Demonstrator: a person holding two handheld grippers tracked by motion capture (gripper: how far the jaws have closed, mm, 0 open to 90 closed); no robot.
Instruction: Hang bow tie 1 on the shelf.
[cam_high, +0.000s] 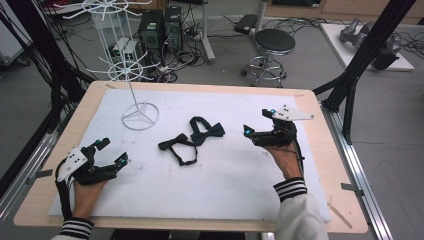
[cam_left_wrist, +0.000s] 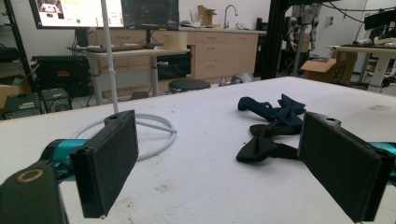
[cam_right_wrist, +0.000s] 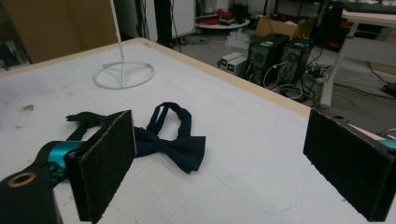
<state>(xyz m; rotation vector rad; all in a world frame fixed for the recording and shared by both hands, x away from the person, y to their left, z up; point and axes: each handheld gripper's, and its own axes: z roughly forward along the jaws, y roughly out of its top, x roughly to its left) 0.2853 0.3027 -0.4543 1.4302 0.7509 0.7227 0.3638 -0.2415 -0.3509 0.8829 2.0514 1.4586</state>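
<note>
White foam covers the table (cam_high: 220, 190), and on it two dark bow ties lie near the middle: one bow tie (cam_high: 178, 146) nearer my left gripper (cam_high: 110, 153), the other bow tie (cam_high: 207, 130) just beyond it toward one o'clock, their straps touching or overlapping where they meet. My left gripper sits at about eight o'clock from the pair, jaws spread wide with nothing between them; in the left gripper view the ties (cam_left_wrist: 268, 128) lie ahead toward one o'clock, open foam between. My right gripper (cam_high: 260, 122) sits at about three o'clock from the pair, jaws likewise spread and bare; in the right gripper view the navy tie (cam_right_wrist: 175, 144) lies just past my left-hand pad. A white wire stand (cam_high: 140, 112) rises at eleven o'clock from the ties, its ring base flat on the foam and well apart from both grippers. Nothing stands between either gripper and the ties. Bare wood rims the foam on every side, and the near half is open room.
</note>
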